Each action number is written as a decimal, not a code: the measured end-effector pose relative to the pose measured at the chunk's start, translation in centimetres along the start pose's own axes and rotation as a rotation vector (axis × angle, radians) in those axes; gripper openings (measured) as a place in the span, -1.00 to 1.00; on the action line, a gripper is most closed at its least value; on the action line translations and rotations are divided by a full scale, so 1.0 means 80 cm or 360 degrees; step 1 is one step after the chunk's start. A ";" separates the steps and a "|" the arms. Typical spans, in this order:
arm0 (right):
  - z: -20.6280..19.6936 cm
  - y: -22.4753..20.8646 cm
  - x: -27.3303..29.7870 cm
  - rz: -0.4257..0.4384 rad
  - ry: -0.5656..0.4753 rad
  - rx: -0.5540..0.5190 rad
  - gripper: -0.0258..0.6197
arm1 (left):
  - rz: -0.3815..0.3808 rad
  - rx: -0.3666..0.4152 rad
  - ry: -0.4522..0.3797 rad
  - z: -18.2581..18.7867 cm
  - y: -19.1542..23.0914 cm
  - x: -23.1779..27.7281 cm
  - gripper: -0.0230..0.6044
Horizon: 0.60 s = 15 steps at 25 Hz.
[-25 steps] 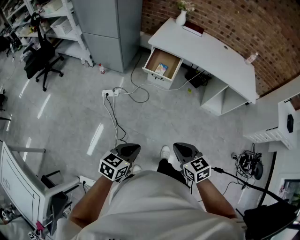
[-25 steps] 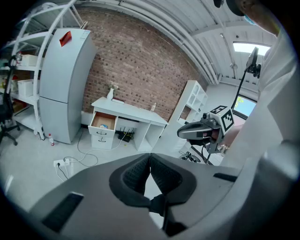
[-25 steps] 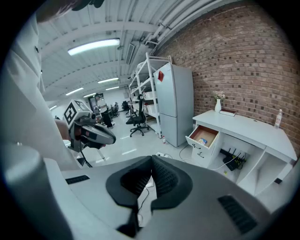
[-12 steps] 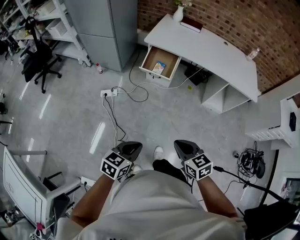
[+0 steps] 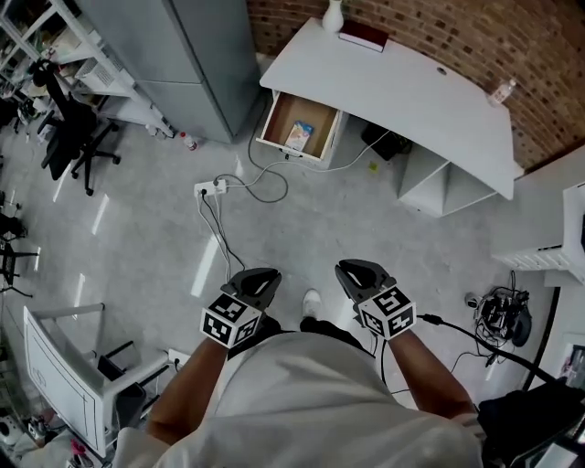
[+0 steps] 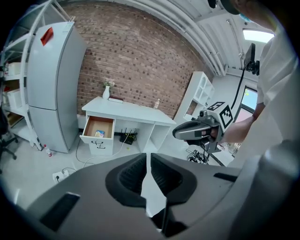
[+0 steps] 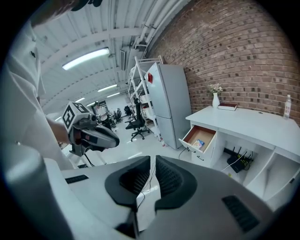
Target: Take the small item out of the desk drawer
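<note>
Nearest is the person's pale shirt (image 5: 302, 402), soft and creased. Both hand-held tools are held out from it towards the desk (image 5: 411, 91), well short of it. The left gripper (image 5: 260, 275) is smooth, rounded dark grey plastic. Its two black ribbed jaws are pressed together with nothing between them. The right gripper (image 5: 351, 271) has the same shape and finish, and its jaws also meet on nothing. Each carries a cube with black-and-white square markers.

Between the grippers and the desk lies a glossy grey floor (image 5: 302, 219). On it, in front of the desk's drawer end, are a white power strip (image 5: 212, 186) and loose, looping cables (image 5: 265, 187).

The desk is matt white with a long top curved at its front edge and open compartments underneath. At its left end the drawer (image 5: 280, 111) stands pulled out, a white box with a bare, wood-coloured floor.

The small item (image 5: 299, 137) lies flat in it, near the middle and towards the drawer front. It is a thin rectangular packet, pale with blue and yellow print. Its long axis seems to run front to back, square with the drawer walls.

On the desktop's far edge stand a white vase (image 5: 333, 15) and a flat dark-red book (image 5: 364, 37). A clear bottle (image 5: 501, 91) stands towards the other end.

A tall, smooth grey cabinet (image 5: 183, 55) stands beside the drawer end. Behind the desk is a rough red brick wall (image 5: 439, 27).
</note>
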State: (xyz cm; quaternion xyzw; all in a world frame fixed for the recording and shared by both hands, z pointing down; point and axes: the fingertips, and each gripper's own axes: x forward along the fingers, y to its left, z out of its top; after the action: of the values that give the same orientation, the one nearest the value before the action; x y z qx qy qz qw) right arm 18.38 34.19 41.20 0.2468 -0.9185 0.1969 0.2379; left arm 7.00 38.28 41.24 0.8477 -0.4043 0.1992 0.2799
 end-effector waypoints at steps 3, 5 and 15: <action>0.002 -0.036 0.000 -0.0015 -0.0015 0.0021 -0.76 | -0.0003 0.0035 0.0001 0.025 -0.002 0.033 -0.84; 0.004 -0.047 0.003 -0.0031 -0.0018 0.0038 -0.71 | -0.0016 0.0043 0.0005 0.035 0.002 0.045 -0.84; 0.053 -0.117 0.088 -0.0184 0.0012 0.0146 -0.59 | -0.0162 0.0008 0.0094 0.079 0.131 0.126 -0.57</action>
State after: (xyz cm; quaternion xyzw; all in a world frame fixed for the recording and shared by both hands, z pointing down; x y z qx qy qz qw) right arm 16.67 22.08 43.80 0.3093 -0.8919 0.2255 0.2408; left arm 5.32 23.07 45.38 0.8616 -0.3518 0.2106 0.2993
